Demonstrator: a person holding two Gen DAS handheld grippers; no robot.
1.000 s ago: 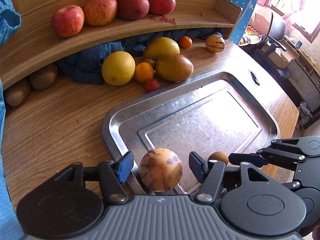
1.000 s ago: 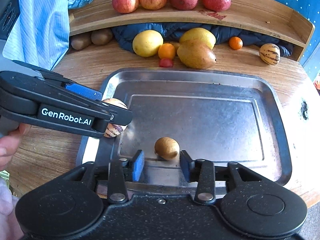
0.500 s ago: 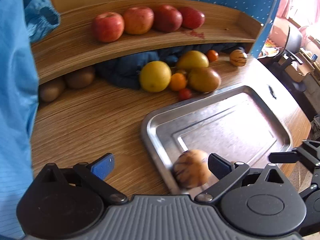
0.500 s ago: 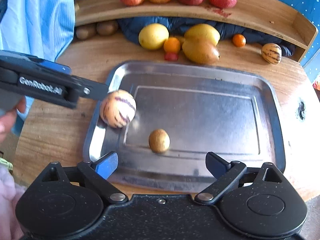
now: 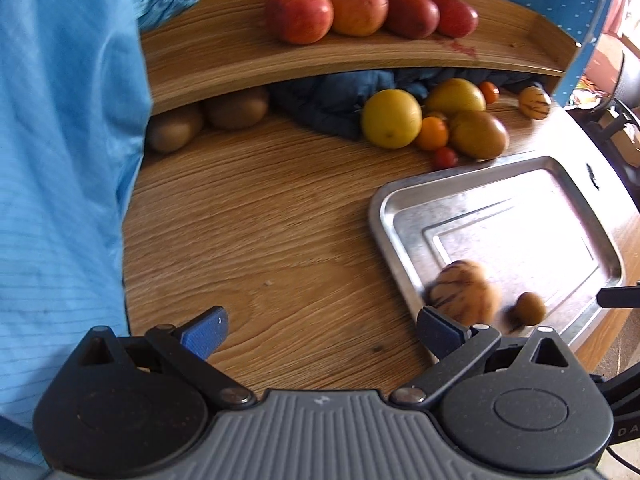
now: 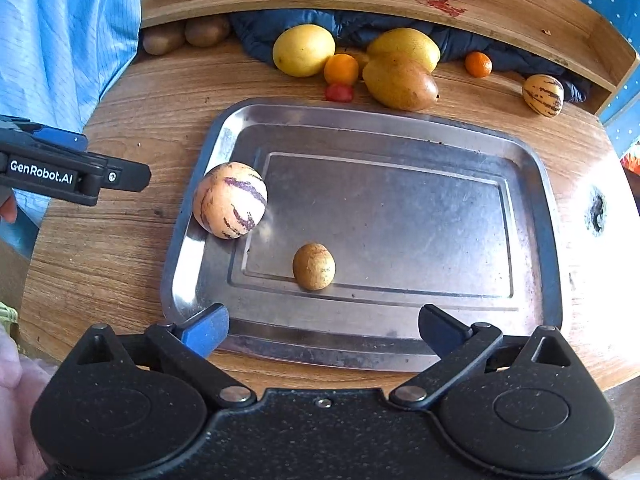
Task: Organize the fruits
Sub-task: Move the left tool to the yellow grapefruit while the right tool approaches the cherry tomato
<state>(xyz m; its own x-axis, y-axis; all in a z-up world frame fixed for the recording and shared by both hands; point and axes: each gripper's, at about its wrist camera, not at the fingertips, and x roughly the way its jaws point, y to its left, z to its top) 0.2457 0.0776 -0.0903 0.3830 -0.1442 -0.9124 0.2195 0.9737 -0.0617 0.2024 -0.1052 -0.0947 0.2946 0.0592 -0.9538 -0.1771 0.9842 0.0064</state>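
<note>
The tray [image 6: 536, 184] lies on the worktop [image 6: 132, 128]. In it, a pepino melon [image 6: 230, 200] rests against the left rim, with a kiwi [image 6: 314, 266] near it toward the front edge. Behind the tray sit a tomato [image 6: 339, 93], an orange [image 6: 341, 69], a grapefruit [image 6: 303, 50] and a mango [image 6: 400, 82]. A second pepino melon [image 6: 543, 94] lies far right. Four apples [image 5: 300, 14] line the shelf [image 5: 224, 52] above. Two kiwis [image 5: 236, 108] lie beneath the shelf, left.

Both wrist views overlook tray [image 6: 540, 208], close.
</note>
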